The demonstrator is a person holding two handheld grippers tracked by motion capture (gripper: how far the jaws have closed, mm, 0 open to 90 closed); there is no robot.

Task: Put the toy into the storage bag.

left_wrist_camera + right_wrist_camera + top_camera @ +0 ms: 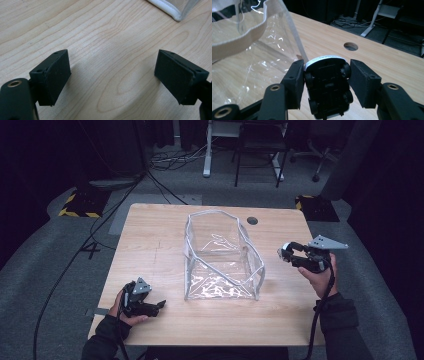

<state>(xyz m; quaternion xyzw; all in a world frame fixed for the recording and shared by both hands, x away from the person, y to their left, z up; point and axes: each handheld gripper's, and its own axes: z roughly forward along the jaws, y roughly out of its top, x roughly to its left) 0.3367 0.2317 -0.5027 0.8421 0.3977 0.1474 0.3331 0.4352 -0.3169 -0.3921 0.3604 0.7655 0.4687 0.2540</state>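
A clear plastic bag with white-trimmed edges [220, 255] stands open in the middle of the wooden table [150, 245]. To its right, held above the table, my right gripper [284, 252] is shut on a small toy car [328, 87]. The car's black underside and wheels face the camera, and its white body edge shows at the top, close to the bag's trim [242, 35]. My left gripper [161, 306] lies low at the table's front left, pointing right. Its jaws [112, 72] stand wide open over bare wood with nothing between them. A corner of the bag [175, 12] lies ahead of it.
A round cable hole [252, 220] is set in the table behind the bag. Cables, desk legs and a chair base stand on the grey floor beyond the far edge. Yellow-black striped plates lie on the floor at both far corners.
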